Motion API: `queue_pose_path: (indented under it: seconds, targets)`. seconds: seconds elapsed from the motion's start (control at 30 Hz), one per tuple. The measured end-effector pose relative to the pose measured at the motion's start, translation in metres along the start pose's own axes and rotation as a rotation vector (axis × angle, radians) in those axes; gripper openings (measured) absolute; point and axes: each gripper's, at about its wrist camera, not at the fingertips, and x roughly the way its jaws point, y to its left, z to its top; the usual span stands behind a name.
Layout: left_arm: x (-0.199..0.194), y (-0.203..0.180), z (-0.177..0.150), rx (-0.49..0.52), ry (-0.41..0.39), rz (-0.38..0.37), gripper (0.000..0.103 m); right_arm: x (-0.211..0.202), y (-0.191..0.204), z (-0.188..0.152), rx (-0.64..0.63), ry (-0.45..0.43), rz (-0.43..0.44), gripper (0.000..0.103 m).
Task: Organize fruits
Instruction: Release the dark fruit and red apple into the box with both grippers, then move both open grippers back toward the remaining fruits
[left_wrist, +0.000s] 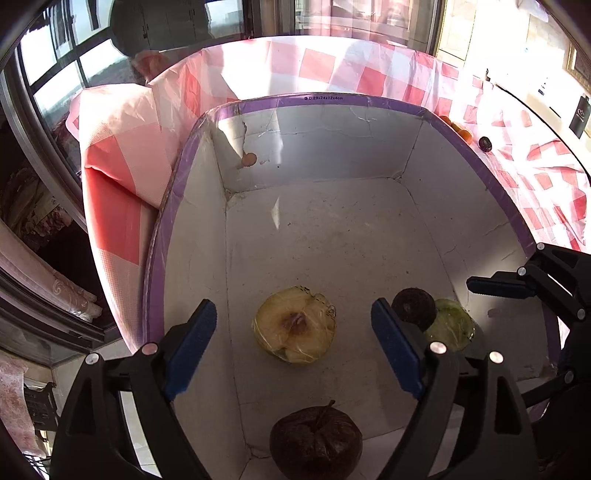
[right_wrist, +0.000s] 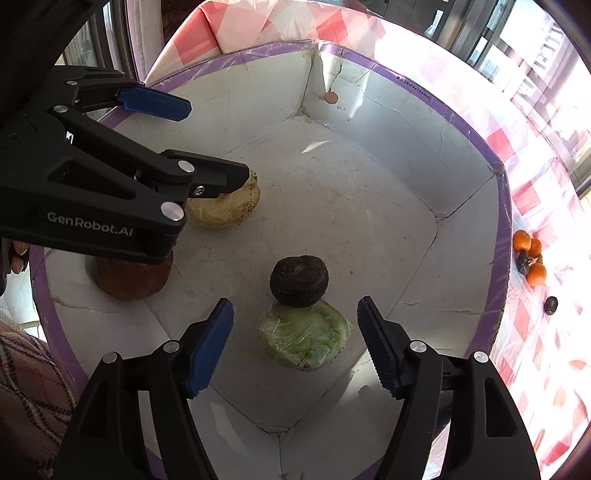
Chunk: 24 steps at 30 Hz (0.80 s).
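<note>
A white box with a purple rim (left_wrist: 369, 101) (right_wrist: 502, 206) holds four fruits. A plastic-wrapped yellow half fruit (left_wrist: 294, 324) (right_wrist: 225, 208) lies between my left gripper's (left_wrist: 295, 349) open fingers. A dark red-brown fruit (left_wrist: 316, 441) (right_wrist: 129, 277) lies at the near wall. A dark round fruit (left_wrist: 413, 306) (right_wrist: 299, 275) rests against a wrapped green half fruit (left_wrist: 450, 324) (right_wrist: 304, 334). My right gripper (right_wrist: 295, 341) is open, its fingers astride the green half. The left gripper (right_wrist: 207, 147) also shows in the right wrist view, above the yellow half.
The box stands on a pink-and-white checked tablecloth (left_wrist: 369, 70) (right_wrist: 535, 332). Several small oranges (right_wrist: 530, 254) (left_wrist: 461, 131) and two small dark fruits (right_wrist: 551, 305) (left_wrist: 485, 143) lie on the cloth outside the box's right side. Windows lie beyond the table.
</note>
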Motion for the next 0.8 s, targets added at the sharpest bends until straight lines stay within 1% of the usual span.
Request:
queue_pose_path:
  seconds: [0.03, 0.1, 0.17, 0.27, 0.3, 0.4, 0.47, 0.53, 0.67, 0.73, 0.8]
  targets:
    - [-0.003, 0.000, -0.001, -0.008, -0.017, -0.002, 0.089, -0.002, 0.000, 0.000, 0.000, -0.013, -0.001, 0.078]
    - [-0.008, 0.004, -0.002, -0.037, -0.051, -0.002, 0.094, -0.007, -0.003, 0.001, 0.020, -0.045, -0.009, 0.086]
    - [-0.014, 0.009, -0.003, -0.081, -0.076, -0.017, 0.094, -0.012, -0.007, 0.000, 0.040, -0.069, 0.013, 0.086]
    - [-0.020, 0.010, -0.003, -0.138, -0.101, -0.020, 0.097, -0.025, -0.007, -0.005, 0.023, -0.136, 0.004, 0.086]
    - [-0.021, 0.009, -0.002, -0.153, -0.106, -0.008, 0.101, -0.029, -0.007, -0.007, 0.017, -0.156, -0.002, 0.086]
    - [-0.026, 0.003, 0.002, -0.177, -0.117, 0.066, 0.101, -0.045, -0.014, -0.013, 0.020, -0.224, -0.009, 0.086]
    - [-0.028, -0.004, 0.006, -0.180, -0.119, 0.104, 0.101, -0.054, -0.026, -0.014, 0.051, -0.265, -0.006, 0.086]
    - [-0.029, -0.012, 0.011, -0.176, -0.123, 0.156, 0.101, -0.063, -0.045, -0.021, 0.118, -0.294, 0.004, 0.086]
    - [-0.030, -0.039, 0.024, -0.127, -0.137, 0.226, 0.101, -0.070, -0.089, -0.036, 0.277, -0.309, -0.006, 0.086]
    - [-0.034, -0.056, 0.033, -0.093, -0.167, 0.244, 0.101, -0.069, -0.109, -0.049, 0.339, -0.288, -0.025, 0.086]
    - [-0.042, -0.077, 0.044, -0.054, -0.213, 0.244, 0.101, -0.062, -0.131, -0.062, 0.398, -0.246, -0.038, 0.086]
